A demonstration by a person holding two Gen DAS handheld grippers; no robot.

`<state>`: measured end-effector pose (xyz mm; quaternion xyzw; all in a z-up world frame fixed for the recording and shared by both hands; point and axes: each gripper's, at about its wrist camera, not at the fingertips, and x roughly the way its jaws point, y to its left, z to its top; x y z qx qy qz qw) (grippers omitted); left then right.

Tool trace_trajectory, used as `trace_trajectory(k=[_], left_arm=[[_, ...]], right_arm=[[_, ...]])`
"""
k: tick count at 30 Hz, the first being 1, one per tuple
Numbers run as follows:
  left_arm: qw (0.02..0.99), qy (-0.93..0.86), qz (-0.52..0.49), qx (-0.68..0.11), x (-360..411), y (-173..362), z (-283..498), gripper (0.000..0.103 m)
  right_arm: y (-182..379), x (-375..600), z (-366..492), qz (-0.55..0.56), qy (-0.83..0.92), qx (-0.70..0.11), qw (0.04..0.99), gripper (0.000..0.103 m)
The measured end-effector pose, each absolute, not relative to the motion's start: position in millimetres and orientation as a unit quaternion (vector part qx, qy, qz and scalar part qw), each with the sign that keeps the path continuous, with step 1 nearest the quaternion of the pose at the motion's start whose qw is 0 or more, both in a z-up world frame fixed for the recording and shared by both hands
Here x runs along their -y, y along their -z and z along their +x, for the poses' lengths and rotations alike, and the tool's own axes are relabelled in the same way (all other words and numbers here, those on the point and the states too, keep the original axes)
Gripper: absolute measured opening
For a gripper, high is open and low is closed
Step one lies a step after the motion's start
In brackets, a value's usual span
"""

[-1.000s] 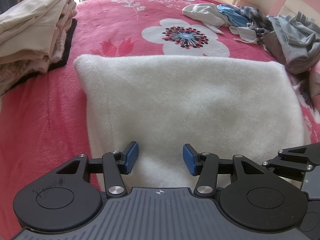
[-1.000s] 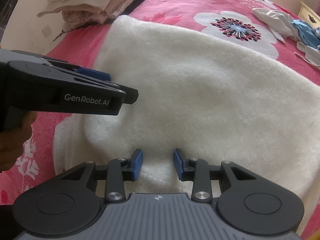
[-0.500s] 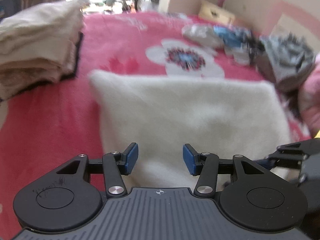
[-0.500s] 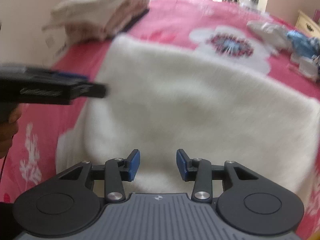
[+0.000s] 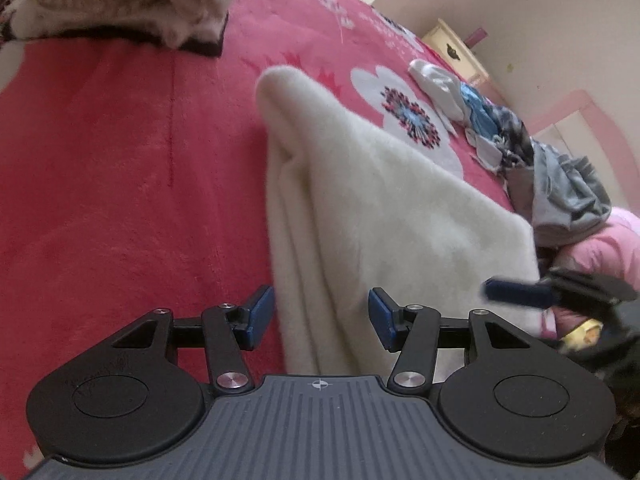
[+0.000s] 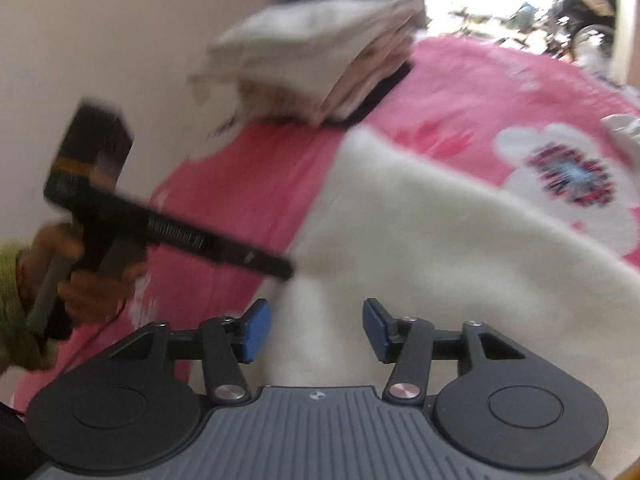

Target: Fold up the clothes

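We find a folded cream-white fleece garment (image 5: 384, 200) lying flat on a bed under a pink flower-printed blanket (image 5: 120, 184). The left hand-held gripper (image 5: 320, 316) hovers over the garment's near left edge, its blue pads apart and opening, pressing on nothing. The right hand-held gripper (image 6: 316, 330) hangs above the garment's near part, its jaws also widening, with fleece below them but not pinched. A stack of folded pale clothes (image 6: 316, 64) sits at the far left of the bed. A heap of unfolded grey and blue clothing (image 5: 552, 168) lies at the far right.
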<state>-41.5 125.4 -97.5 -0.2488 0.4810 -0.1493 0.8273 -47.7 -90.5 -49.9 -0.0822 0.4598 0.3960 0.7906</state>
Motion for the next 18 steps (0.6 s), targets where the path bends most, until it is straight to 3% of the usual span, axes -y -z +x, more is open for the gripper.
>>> trace_trajectory(k=[4,8,11,18], left_arm=[[0.825,0.164,-0.257,-0.475,-127.8,100.8,-37.3,0.053],[0.808,0.184,-0.283,-0.483,-130.9,109.7,-35.9,0.055],[0.804,0.192,-0.284,-0.486,-131.7,113.4,-40.9,0.056],[0.784,0.208,-0.309,-0.496,-131.5,116.8,-43.3,0.059]], right_arm=[[76.3,70.0,-59.1,-0.104,-0.397,-0.477,0.778,0.060],[86.8,57.4,-77.3,-0.103,-0.397,-0.476,0.778,0.082],[89.0,48.4,-95.0,-0.129,-0.391,-0.460,0.787,0.092],[94.7,42.9,-102.6,-0.132,-0.361,-0.445,0.809,0.094]])
